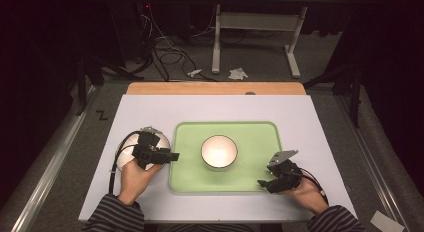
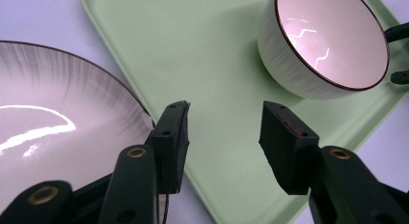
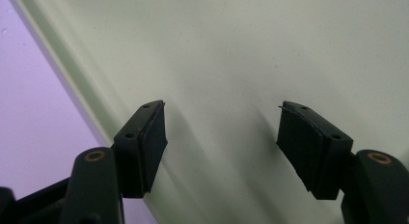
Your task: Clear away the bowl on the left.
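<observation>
Just beside the open left gripper (image 2: 224, 132), a plate (image 2: 53, 132), jaws empty

Grey carpet floor (image 1: 260, 62); crumpled paper scraps (image 1: 238, 73) beside white stand legs (image 1: 216, 47); black cables (image 1: 167, 54) behind table.

Pale lavender-white bench (image 1: 150, 109) with a light wooden strip (image 1: 215, 88) along its far edge, standing on grey carpeted floor (image 1: 260, 57). Beyond it — a grey metal stand with two feet (image 1: 218, 42), tangled black and white cables (image 1: 167, 54) and crumpled scraps of white paper (image 1: 238, 73). Surroundings dark; light falls mainly on the bench top — grey metal rails (image 1: 50, 162) flank it.
</observation>
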Demonstrator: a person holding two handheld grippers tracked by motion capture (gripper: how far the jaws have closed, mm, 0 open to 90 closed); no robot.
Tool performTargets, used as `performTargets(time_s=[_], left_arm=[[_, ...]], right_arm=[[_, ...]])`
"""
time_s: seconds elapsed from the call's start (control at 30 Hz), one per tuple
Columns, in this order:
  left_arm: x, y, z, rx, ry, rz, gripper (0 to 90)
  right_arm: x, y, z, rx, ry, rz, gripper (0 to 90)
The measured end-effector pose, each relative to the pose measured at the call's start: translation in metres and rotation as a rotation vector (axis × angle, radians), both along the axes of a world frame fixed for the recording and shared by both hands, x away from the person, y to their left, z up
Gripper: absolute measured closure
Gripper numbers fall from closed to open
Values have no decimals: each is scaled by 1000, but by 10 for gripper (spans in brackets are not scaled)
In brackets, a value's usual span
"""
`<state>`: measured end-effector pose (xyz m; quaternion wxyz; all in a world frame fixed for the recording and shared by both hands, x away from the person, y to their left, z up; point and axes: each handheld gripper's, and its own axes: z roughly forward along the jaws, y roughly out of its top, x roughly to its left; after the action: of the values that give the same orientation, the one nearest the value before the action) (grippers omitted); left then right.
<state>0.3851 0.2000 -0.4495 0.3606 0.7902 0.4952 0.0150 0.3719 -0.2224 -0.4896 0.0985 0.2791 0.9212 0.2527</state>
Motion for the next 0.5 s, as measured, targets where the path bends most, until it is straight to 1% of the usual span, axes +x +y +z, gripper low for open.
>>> performTargets(time_s=[0.37, 0.5], left_arm=[[-6, -2, -5, 0, 6, -11, 524], [-7, -3, -7, 12, 6, -13, 523]], right_arm=[[0, 0, 0, 0, -2, 0, 358], [0, 0, 0, -1, -1, 0, 359]])
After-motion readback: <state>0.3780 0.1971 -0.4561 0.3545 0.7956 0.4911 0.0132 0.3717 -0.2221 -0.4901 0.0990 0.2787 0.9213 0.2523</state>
